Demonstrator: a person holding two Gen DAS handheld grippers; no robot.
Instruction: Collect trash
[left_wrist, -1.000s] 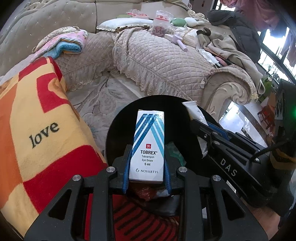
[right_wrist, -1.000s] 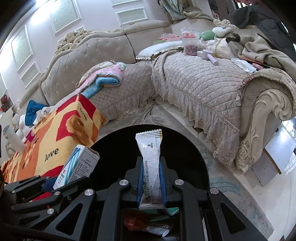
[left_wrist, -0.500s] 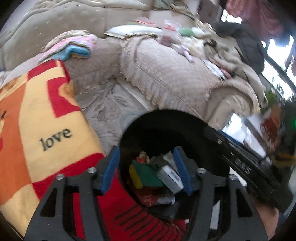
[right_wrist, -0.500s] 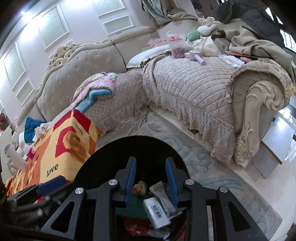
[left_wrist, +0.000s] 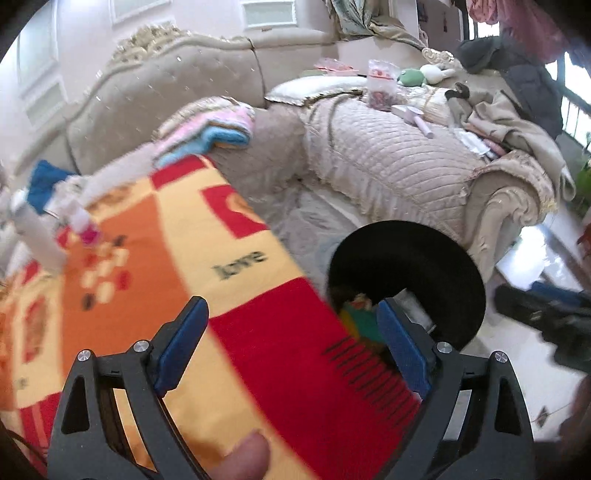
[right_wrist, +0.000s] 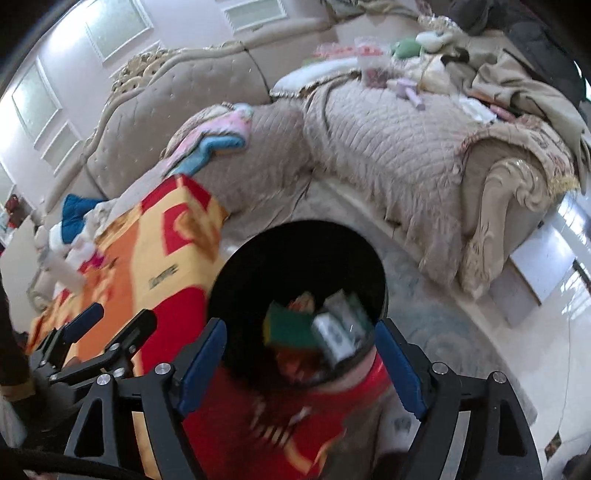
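Right wrist: right gripper (right_wrist: 299, 350) spread, empty, above trash bin (right_wrist: 236, 266); left gripper (left_wrist: 291, 343) spread beside it.

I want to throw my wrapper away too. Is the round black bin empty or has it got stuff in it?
It has stuff in it. Inside the round black bin lie a green packet and a small white box.

The blanket (left_wrist: 229, 280) is checked in orange, yellow and red, with "love" in dark letters. At two o'clock from it the bin (right_wrist: 299, 280) is black, holding green and red scraps; the quilted sofa cover (right_wrist: 388, 147) beyond is beige.
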